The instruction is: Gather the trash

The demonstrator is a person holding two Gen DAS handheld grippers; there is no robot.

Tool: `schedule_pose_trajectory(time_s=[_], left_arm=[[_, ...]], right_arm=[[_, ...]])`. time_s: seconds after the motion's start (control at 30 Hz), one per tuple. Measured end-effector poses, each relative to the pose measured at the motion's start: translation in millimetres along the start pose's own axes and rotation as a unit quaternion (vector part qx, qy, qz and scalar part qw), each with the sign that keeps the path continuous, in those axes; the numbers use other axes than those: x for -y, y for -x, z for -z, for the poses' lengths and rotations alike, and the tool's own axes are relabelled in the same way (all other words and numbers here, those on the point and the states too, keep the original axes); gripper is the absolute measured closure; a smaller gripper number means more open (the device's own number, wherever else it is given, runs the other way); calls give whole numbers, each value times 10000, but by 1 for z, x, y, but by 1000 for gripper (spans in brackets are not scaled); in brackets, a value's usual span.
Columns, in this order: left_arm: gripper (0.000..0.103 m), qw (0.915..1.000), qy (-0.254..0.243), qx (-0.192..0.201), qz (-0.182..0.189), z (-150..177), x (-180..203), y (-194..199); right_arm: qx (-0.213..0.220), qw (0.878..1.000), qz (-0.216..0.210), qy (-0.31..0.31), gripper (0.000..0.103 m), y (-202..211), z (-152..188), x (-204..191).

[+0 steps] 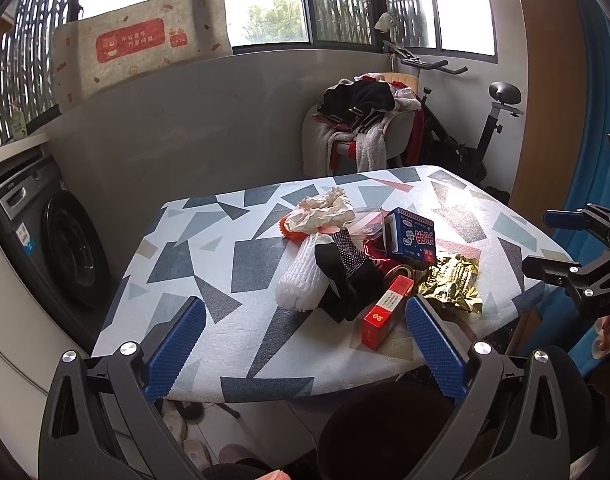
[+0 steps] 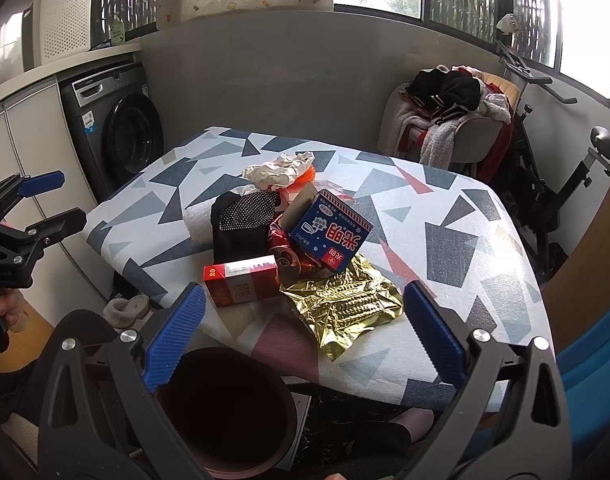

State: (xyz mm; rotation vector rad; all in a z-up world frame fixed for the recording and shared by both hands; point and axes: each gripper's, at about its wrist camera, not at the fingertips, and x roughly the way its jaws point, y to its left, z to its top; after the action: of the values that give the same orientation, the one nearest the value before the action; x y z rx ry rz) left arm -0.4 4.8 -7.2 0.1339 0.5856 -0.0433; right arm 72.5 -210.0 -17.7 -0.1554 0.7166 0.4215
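Nothing has been collected yet, as judged from the pile lying whole on the bench (image 2: 445, 288). The left tool (image 1: 305, 340) is held wide and empty before the bench's near edge; the right tool (image 2: 303, 330) is likewise spread wide, holding nothing. In the right wrist view, left to right, a black dotted sock (image 2: 241, 220) is seen at 10 o'clock of the pile, a red carton (image 2: 241, 284) marked "20" at 8 o'clock, a crushed red can (image 2: 289, 256) at centre, a blue box (image 2: 331, 236) bearing Chinese characters at 1 o'clock, and a gold foil wrapper (image 2: 345, 304) at 5 o'clock. A dark bin (image 2: 225, 408) stands below, at 6 o'clock. The next move probably calls for closing on the nearest piece, likely the wrapper, and carrying it to the bin.
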Motion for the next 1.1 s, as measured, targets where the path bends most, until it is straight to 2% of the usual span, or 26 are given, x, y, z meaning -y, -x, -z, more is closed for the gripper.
schedule_pose_trajectory(time_s=[0.3, 0.4, 1.1], left_arm=[[5, 10000, 1, -17, 2, 6, -1, -3], [5, 10000, -8, -46, 8, 20, 1, -8], [5, 10000, -13, -74, 13, 15, 3, -7]], right_arm=[[-12, 10000, 3, -25, 6, 1, 4, 0], [-17, 10000, -5, -30, 6, 1, 4, 0], [-32, 10000, -12, -31, 6, -1, 7, 0]])
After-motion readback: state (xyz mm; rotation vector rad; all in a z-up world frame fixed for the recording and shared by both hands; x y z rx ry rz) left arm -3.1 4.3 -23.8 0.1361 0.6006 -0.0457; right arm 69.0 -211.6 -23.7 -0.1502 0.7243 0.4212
